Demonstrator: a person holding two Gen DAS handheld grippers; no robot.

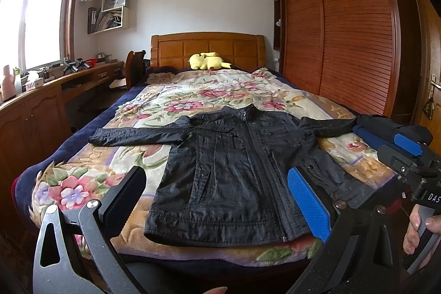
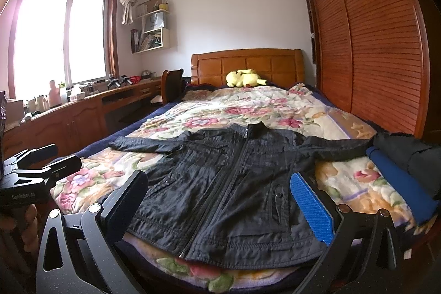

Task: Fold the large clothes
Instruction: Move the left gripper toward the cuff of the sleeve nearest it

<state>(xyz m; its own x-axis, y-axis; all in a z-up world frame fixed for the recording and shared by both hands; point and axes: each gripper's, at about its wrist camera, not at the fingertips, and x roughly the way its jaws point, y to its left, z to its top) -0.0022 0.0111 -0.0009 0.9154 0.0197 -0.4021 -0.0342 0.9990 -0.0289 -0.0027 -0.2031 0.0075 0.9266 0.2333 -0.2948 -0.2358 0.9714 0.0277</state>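
A black quilted zip-front jacket (image 1: 234, 156) is lying flat, sleeves outspread, on the floral bedspread (image 1: 193, 90). The left gripper (image 1: 217, 200) and right gripper (image 2: 220, 200) are being held spread wide, empty, above its hem. A sleeve cuff should probably be pinched first and folded across.

daylight floods from blown-out window (image 2: 60, 37) — sharp, fisheye-warped edges.

Black zip-front jacket (image 1: 228, 172), cream blanket (image 1: 193, 92) with pink-and-green floral pattern, yellow plush toy (image 1: 208, 61), reddish-brown slatted wardrobe doors (image 1: 339, 26)
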